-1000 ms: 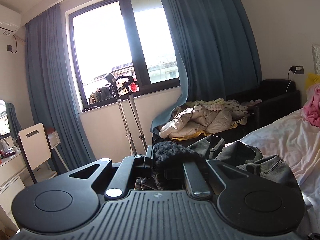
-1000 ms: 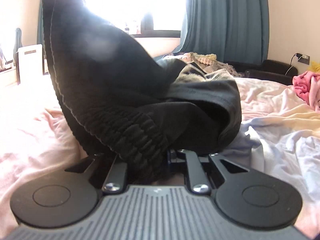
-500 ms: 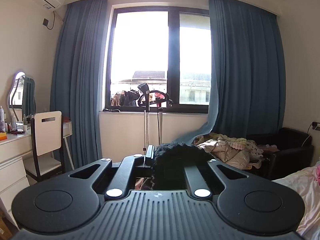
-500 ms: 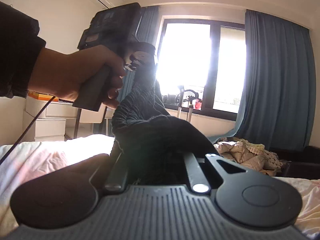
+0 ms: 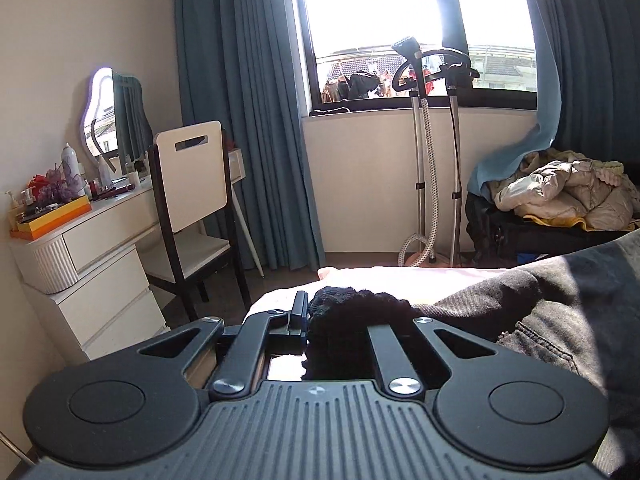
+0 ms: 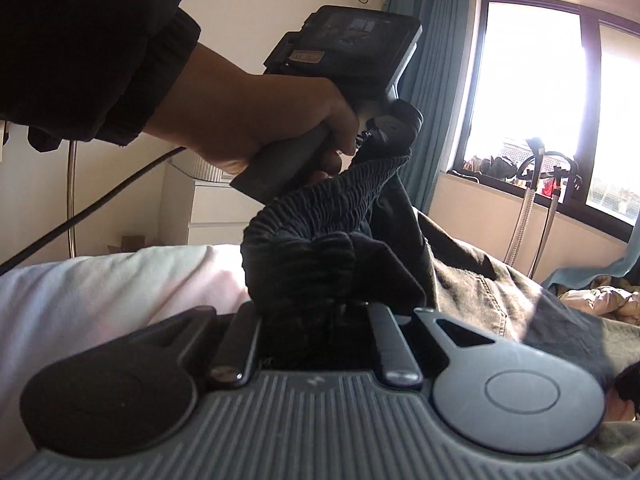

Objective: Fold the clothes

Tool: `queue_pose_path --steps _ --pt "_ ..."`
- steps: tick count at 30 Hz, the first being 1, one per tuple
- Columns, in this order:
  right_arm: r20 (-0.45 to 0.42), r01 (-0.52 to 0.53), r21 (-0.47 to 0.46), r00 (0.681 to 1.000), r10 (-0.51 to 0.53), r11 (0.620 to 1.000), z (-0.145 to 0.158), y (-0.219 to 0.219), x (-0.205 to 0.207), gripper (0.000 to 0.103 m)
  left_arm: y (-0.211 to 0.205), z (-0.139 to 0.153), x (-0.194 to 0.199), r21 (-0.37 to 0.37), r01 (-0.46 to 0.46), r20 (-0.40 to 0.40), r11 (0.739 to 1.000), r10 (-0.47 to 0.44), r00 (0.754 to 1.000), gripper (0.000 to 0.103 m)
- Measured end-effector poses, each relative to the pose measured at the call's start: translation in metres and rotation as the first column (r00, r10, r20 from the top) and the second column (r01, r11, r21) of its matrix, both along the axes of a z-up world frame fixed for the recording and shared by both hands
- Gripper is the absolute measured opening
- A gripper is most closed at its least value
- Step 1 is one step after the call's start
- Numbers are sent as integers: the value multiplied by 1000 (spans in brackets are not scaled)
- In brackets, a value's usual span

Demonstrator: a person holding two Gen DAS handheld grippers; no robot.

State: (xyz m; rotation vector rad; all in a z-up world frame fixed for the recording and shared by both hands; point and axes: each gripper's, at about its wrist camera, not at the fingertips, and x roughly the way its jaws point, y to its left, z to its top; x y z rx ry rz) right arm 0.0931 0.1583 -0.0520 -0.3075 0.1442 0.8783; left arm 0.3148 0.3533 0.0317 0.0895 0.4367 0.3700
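A black garment with a ribbed elastic band [image 6: 320,220] is stretched between both grippers above the pink-sheeted bed [image 6: 120,280]. My right gripper [image 6: 312,308] is shut on one bunch of the band. My left gripper [image 6: 380,140], held by a hand [image 6: 248,120] in a dark sleeve, pinches the band's other end higher up. In the left wrist view the left gripper [image 5: 344,316] is shut on the black ribbed fabric [image 5: 352,328]. The rest of the garment, dark grey denim-like cloth [image 5: 560,304], lies crumpled on the bed [image 5: 380,274] to the right.
A white dresser [image 5: 100,240] with a mirror, bottles and an orange tray stands left, with a white chair [image 5: 192,176] beside it. A garment steamer [image 5: 424,140] stands under the window. A dark armchair piled with clothes [image 5: 560,188] sits at the right.
Both grippers lifted the band off the bed. The left gripper has since dropped lower and swung left toward the dresser. Seen from the right wrist, the left gripper and hand are now closer.
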Motion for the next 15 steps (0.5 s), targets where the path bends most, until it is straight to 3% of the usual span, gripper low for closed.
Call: queue_pose_path --steps 5,8,10,11,12,14,15 --pt "-96 -12 -43 995 8 999 -35 14 12 14 19 -37 11 25 9 -19 1000 -8 1000 12" --pt "-121 -6 -30 993 2 1000 -28 10 12 16 25 -38 5 -3 7 -31 1000 -7 999 17" --pt "-124 -2 -43 992 -4 999 -23 9 8 18 29 -30 -1 -28 17 -52 999 -18 998 46" --pt "-124 -4 -54 992 -2 999 -22 11 7 19 28 -26 -7 -37 24 -56 999 -26 998 72" --pt "-127 -10 -69 992 1 998 -21 9 6 24 21 -22 -19 -41 38 -47 998 -40 998 85" --pt "-141 -31 -91 990 18 995 -17 6 -3 42 5 -15 -41 -47 67 -29 997 -68 997 88" --pt "-136 -47 -91 990 34 995 -13 4 -10 59 -2 -12 -53 -50 81 -19 995 -82 996 88"
